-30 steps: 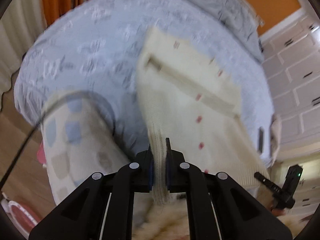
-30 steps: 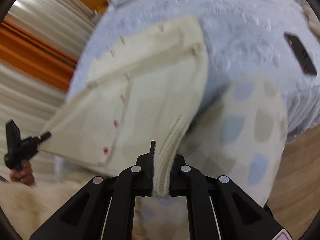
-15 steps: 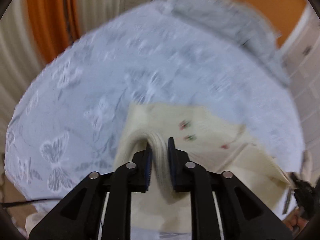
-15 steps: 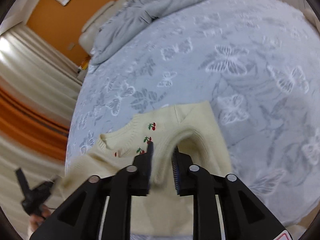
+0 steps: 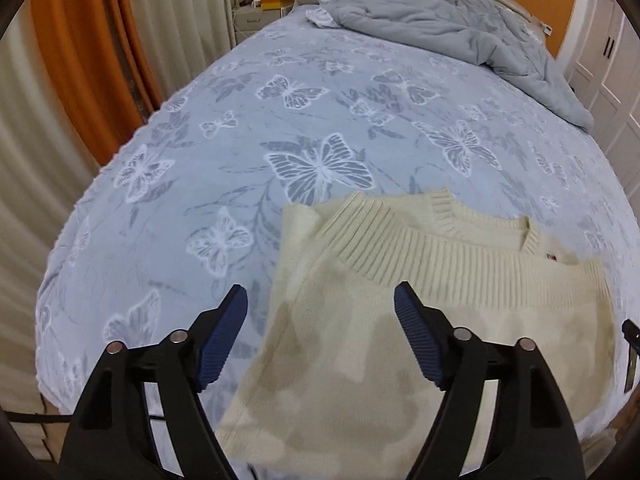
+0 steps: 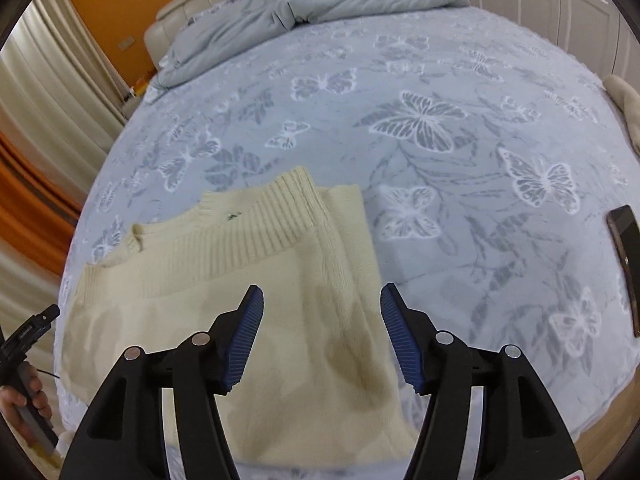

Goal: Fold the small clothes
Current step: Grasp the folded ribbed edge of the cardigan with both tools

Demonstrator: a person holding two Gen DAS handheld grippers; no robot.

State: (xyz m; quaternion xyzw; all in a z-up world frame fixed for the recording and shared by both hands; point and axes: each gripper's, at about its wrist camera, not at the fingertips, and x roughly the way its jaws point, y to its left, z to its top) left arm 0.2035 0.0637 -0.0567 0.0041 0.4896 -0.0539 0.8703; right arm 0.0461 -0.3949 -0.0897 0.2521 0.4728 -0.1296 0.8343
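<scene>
Two tongs are tilting steeply down over the near end of the bed; the left tongs (image 5: 320, 312) are standing wide apart and still opening, their blue pads (image 5: 224, 344) clear of the cloth, with the left edge of the cream sweater (image 5: 360, 340) lying between and below them; the right tongs (image 6: 322, 312) are likewise opening, pads (image 6: 244, 336) apart and pressing on nothing, hanging over the sweater's (image 6: 280, 300) right edge. One sweater is lying folded on the butterfly-patterned bedspread (image 5: 240, 140), its ribbed hem band doubled up across the neck opening, near the foot of the bed.

Only the left view is showing a small red mark (image 5: 551, 257) by the collar, orange curtains (image 5: 80, 48) close alongside, and a bedside cabinet (image 5: 256, 12) past the head of the bed; only the right view is showing a green stitched spot (image 6: 232, 216) at the neckline, one dark phone (image 6: 626, 264) lying on the bedspread well apart from the sweater, and a person's hand (image 6: 24, 396) gripping the other tool's handle at the left rim. One rumpled grey duvet (image 6: 300, 4) is lying at the head of the bed in both views.
</scene>
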